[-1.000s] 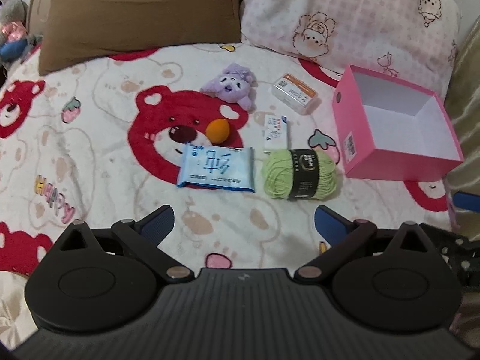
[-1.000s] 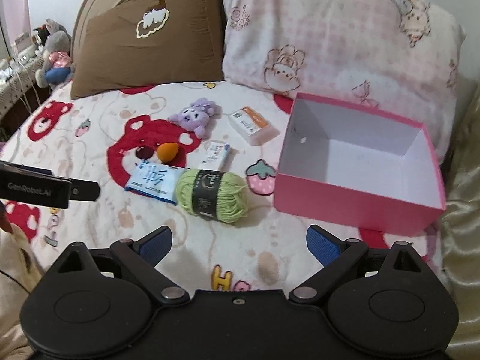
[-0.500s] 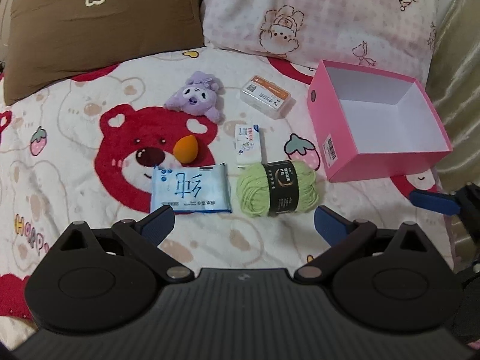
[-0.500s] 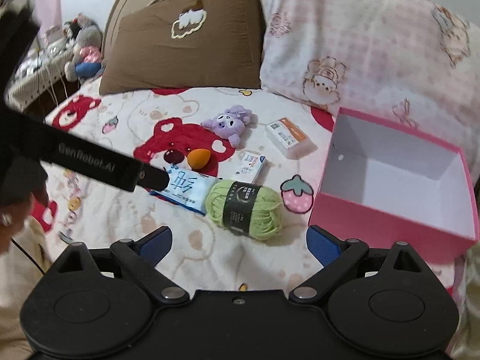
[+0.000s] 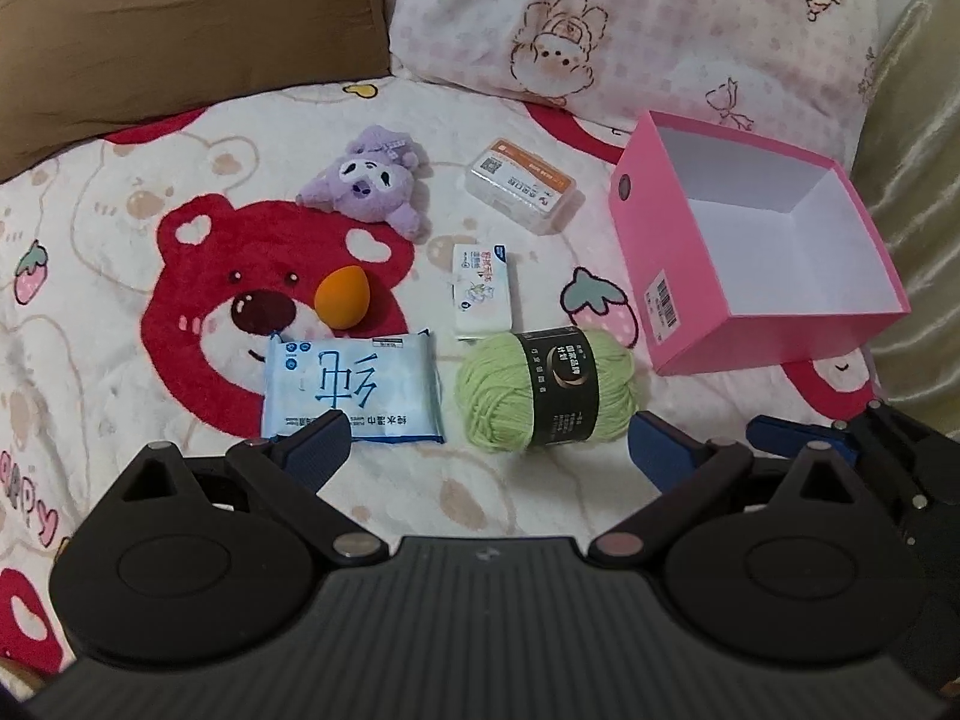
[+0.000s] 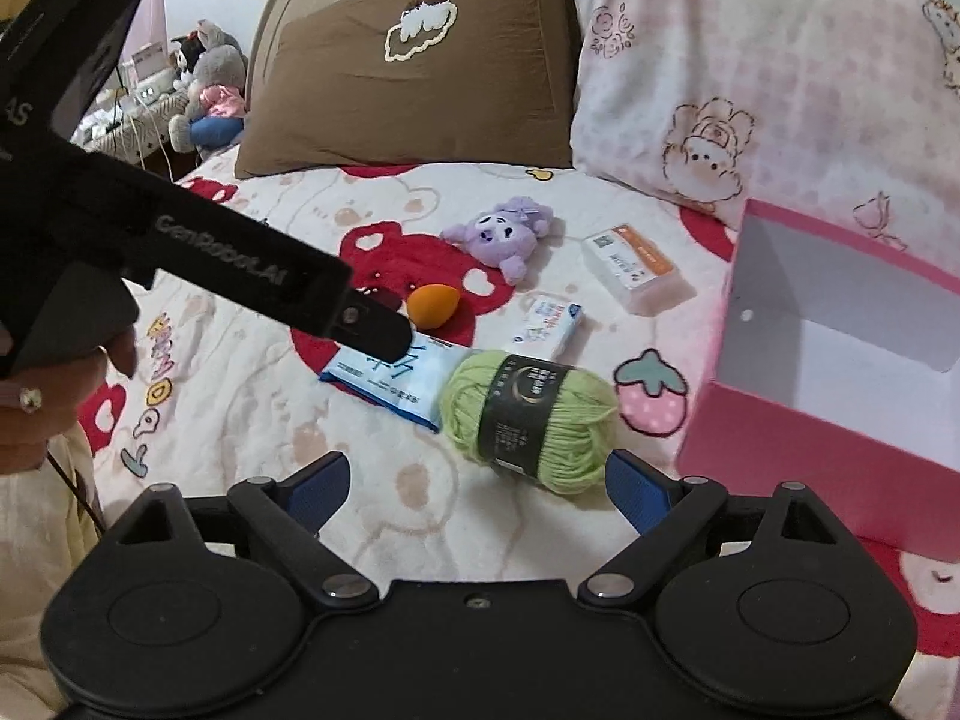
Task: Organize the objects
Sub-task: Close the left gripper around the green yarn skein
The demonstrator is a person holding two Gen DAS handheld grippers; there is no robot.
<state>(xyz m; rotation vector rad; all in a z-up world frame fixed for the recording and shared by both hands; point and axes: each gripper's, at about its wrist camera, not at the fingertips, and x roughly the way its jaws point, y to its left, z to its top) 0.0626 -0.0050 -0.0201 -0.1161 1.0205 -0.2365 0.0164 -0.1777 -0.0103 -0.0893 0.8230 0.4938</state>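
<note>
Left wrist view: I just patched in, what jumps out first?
The open pink box sits empty at the right of the bedspread. Beside it lies a green yarn ball, nearest the open left gripper, with a blue wipes pack to its left.

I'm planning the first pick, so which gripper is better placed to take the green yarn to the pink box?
Probably the right gripper: open, with the green yarn just ahead and the pink box on its right. The left gripper, also open, faces the yarn too, but sits farther from the box.
</note>
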